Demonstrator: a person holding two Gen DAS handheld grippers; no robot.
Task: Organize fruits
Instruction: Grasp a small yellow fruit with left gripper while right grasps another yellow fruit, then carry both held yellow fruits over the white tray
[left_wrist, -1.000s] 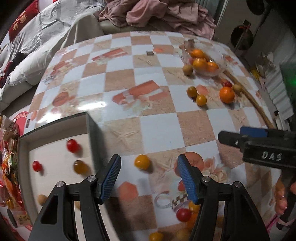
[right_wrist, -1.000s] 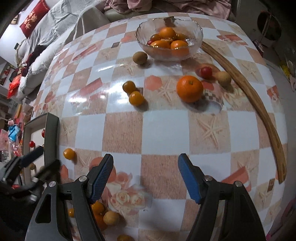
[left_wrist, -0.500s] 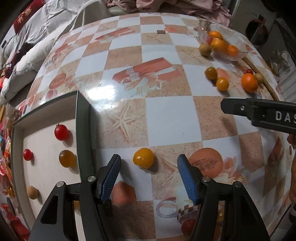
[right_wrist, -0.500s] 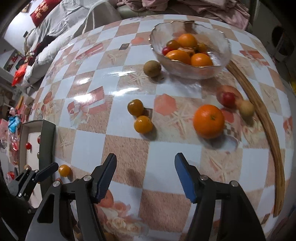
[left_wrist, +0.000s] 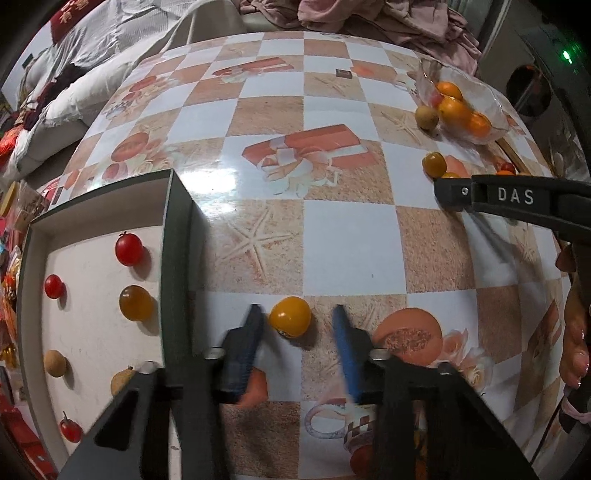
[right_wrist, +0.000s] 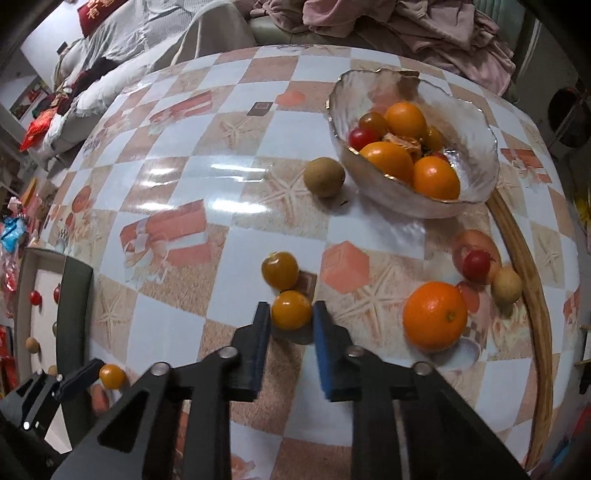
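In the left wrist view my left gripper (left_wrist: 297, 319) is open, its blue pads on either side of a yellow cherry tomato (left_wrist: 290, 316) on the table, beside a shallow box (left_wrist: 173, 236) holding several small fruits. In the right wrist view my right gripper (right_wrist: 290, 314) has closed in around another yellow tomato (right_wrist: 291, 309); the pads stand at its sides, with contact unclear. A darker tomato (right_wrist: 280, 270) lies just behind it. A glass bowl (right_wrist: 476, 155) with oranges and tomatoes stands at the back right.
An orange (right_wrist: 435, 315), a red tomato (right_wrist: 476, 264) and a tan fruit (right_wrist: 506, 285) lie right of the right gripper, near a curved wooden strip (right_wrist: 532, 280). A brown fruit (right_wrist: 324, 176) sits by the bowl. Bedding and clothes lie beyond the table.
Both grippers moved forward and down to a yellow tomato each. Both jaws narrowed, the right one much more, now close around its tomato.
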